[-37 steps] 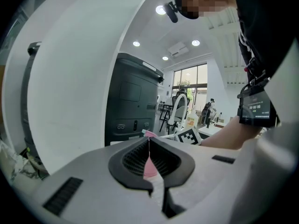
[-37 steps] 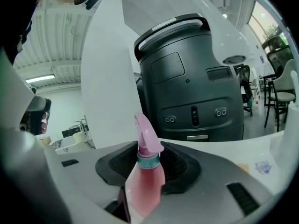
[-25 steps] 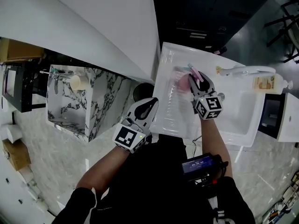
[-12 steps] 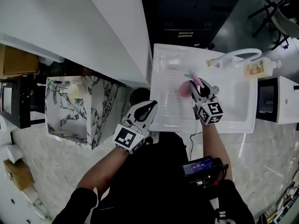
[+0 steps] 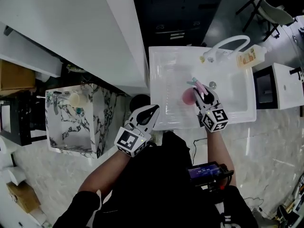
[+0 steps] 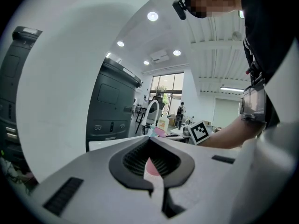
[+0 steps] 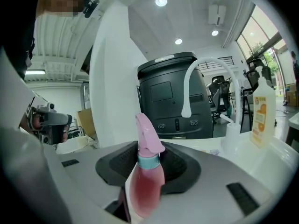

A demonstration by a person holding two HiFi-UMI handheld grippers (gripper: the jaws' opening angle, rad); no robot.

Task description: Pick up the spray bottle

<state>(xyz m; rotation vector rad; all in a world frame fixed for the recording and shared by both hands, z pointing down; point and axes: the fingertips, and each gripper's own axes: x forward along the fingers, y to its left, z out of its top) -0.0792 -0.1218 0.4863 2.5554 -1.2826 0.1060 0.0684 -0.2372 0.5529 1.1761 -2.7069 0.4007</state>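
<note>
The pink spray bottle (image 5: 188, 96), with a teal collar and a pink trigger head, hangs over the white sink unit (image 5: 164, 65), between the draining board and the basin. My right gripper (image 5: 198, 91) is shut on its body. In the right gripper view the bottle (image 7: 147, 190) stands upright between the dark pads (image 7: 180, 169). My left gripper (image 5: 152, 110) is shut and holds nothing. It hovers at the sink's near left corner. Through its jaws in the left gripper view, a bit of the pink bottle (image 6: 152, 168) shows.
A white arched faucet (image 5: 232, 44) and a soap bottle with an orange label (image 5: 249, 57) stand at the sink's far end. The basin drain (image 5: 212, 85) lies just beyond the bottle. A marble-patterned cabinet (image 5: 76, 120) is at the left. A dark grey machine (image 7: 173, 101) stands behind the sink.
My right gripper has lifted the spray bottle off the draining board and brought it toward the sink's near edge. The left gripper has shifted a little and stayed shut.
</note>
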